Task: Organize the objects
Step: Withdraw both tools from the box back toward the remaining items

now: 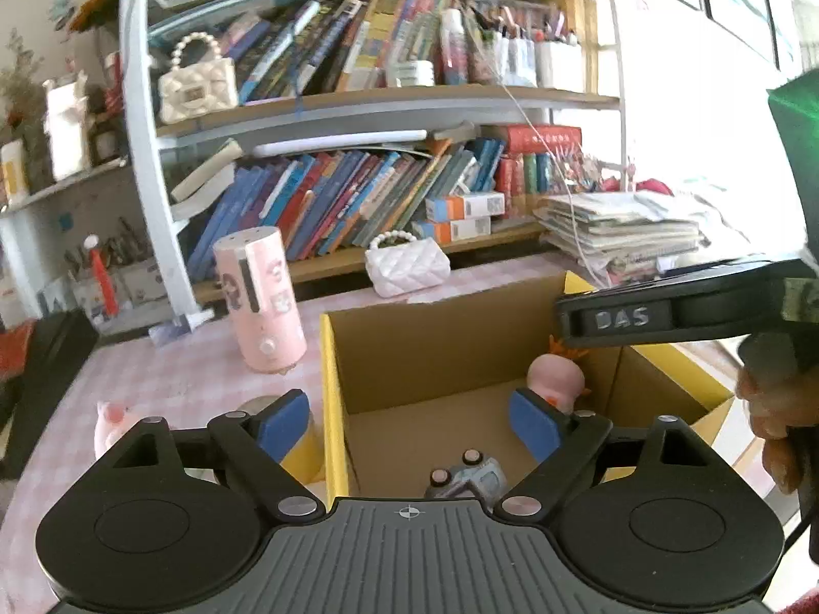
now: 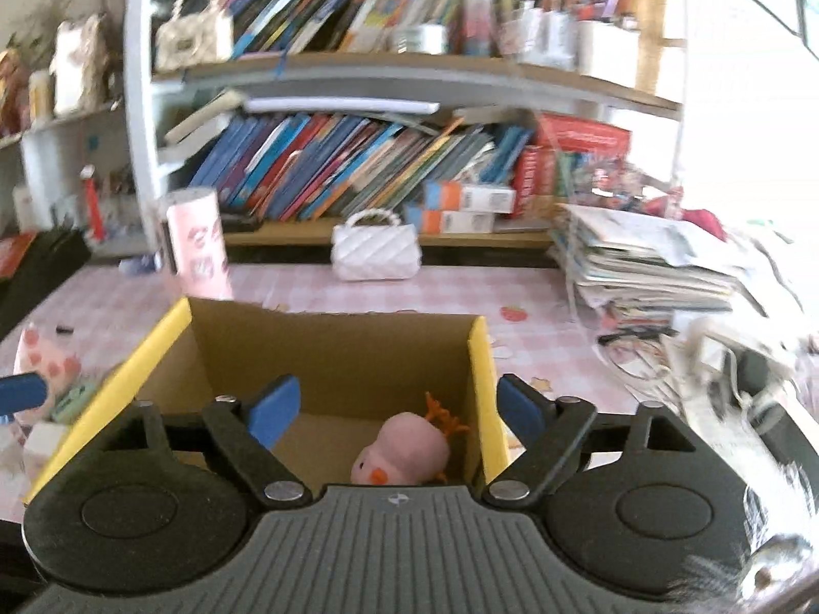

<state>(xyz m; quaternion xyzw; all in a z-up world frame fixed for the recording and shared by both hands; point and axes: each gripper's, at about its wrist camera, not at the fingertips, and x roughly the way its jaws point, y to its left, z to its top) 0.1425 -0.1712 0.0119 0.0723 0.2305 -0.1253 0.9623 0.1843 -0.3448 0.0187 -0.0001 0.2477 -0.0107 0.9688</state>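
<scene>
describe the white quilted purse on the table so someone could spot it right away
Find the bookshelf behind the pink checked table. On the table at its foot, beyond the yellow-edged cardboard box, sits the white quilted purse. It has a pearl-bead handle; its cream lookalike sits higher, on a shelf.

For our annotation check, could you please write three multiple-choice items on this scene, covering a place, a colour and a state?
1. Where is the pink toy?
A. inside the cardboard box
B. on the bookshelf
C. on the paper stack

2. What colour is the quilted handbag on the table?
A. black
B. white
C. green

3. How does the right claw stand?
A. shut on the toy
B. shut, empty
C. open, empty

Key: 1 A, it lies on the box floor; 2 B, it is plainly white; 3 C, its blue pads stand wide apart, touching nothing.
</scene>
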